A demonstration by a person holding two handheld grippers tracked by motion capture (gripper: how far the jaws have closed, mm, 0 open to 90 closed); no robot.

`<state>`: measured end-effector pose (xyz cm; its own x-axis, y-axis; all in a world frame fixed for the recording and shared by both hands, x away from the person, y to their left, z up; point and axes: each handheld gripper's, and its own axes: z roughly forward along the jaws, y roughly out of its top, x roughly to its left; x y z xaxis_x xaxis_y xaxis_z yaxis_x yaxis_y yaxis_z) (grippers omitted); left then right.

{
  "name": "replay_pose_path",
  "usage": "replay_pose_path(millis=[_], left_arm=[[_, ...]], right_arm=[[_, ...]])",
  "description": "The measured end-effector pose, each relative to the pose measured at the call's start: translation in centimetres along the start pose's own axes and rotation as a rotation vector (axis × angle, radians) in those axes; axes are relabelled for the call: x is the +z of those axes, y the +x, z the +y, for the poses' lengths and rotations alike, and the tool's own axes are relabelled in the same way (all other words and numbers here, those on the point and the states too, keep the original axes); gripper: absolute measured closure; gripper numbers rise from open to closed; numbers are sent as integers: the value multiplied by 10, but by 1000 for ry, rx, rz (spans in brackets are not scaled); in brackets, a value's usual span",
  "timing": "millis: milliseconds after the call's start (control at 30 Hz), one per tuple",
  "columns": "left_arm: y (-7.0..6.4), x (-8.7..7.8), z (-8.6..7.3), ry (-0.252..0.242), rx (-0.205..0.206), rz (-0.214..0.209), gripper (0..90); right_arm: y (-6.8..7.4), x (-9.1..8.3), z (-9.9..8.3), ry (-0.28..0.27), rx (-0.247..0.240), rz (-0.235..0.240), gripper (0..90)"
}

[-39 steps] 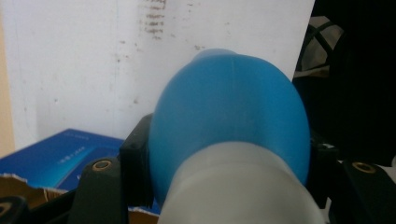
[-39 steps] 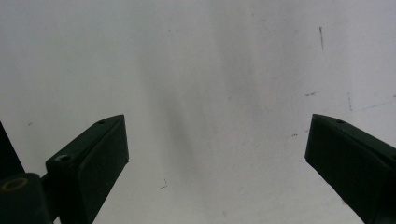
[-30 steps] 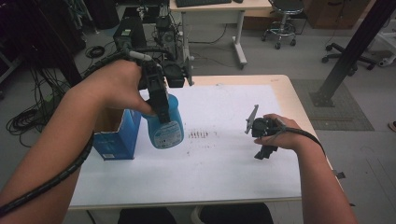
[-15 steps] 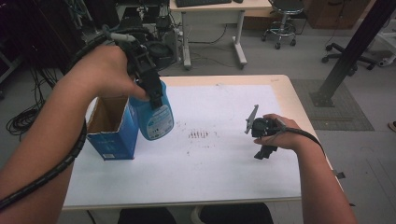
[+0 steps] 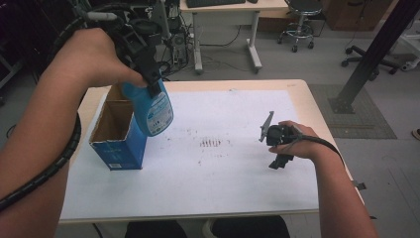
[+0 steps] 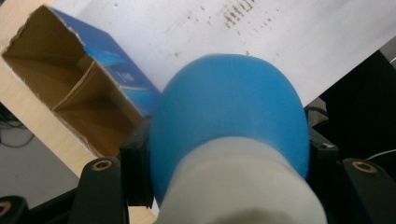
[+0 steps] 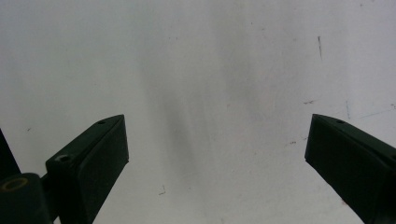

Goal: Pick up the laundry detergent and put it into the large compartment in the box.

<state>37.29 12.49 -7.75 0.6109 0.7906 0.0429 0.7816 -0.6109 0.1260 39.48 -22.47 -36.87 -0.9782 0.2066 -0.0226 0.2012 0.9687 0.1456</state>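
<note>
I'm holding a blue bottle (image 5: 154, 110) up in the air, just over the open top of a blue cardboard box (image 5: 119, 136), and it's tilting so its rounded bottom is pointing down toward the right edge of the box. In the left tool view the bottle (image 6: 229, 116) is sitting right between the two black jaws, which are pressing on its sides near the white neck, so my left tool (image 5: 148, 64) is pinching the bottle tight. The box (image 6: 70, 93) is below and to the left there, with its brown inside showing and a cardboard divider splitting it into two compartments.

The box is standing upright near the left end of the surface (image 5: 297, 89), resting on the white sheet (image 5: 237, 178) that's covering most of it. There's a small patch of dark speckled marks (image 5: 212, 144) on the sheet around the middle, well apart from the box.

My right hand (image 5: 297, 141) is resting over on the right side of the sheet, holding the right tool (image 5: 277, 144) low against it and well apart from the bottle. In the right tool view its jaws are spread wide with just the bare white sheet (image 7: 210, 70) between them, gripping nothing.
</note>
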Motion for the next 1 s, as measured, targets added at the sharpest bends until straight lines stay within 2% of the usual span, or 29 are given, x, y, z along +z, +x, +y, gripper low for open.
replay_pose_path(millis=[200, 433, 767, 800, 1000], left_arm=[[10, -9, -2, 1, -69, 21, 377], [25, -18, -8, -16, -145, 20, 378], [53, -24, -19, -21, -268, 37, 378], [56, -24, -21, -27, -289, 37, 378], [71, -29, -28, -43, -355, 54, 378]], right_arm=[[0, -2, 0, -1, 0, -4, 60], [-1, -2, 1, 3, 4, 0, 60], [-2, -6, 6, 8, -8, -3, 60], [-2, -6, 6, 4, -5, -4, 60], [-2, -6, 6, 10, -7, -1, 60]])
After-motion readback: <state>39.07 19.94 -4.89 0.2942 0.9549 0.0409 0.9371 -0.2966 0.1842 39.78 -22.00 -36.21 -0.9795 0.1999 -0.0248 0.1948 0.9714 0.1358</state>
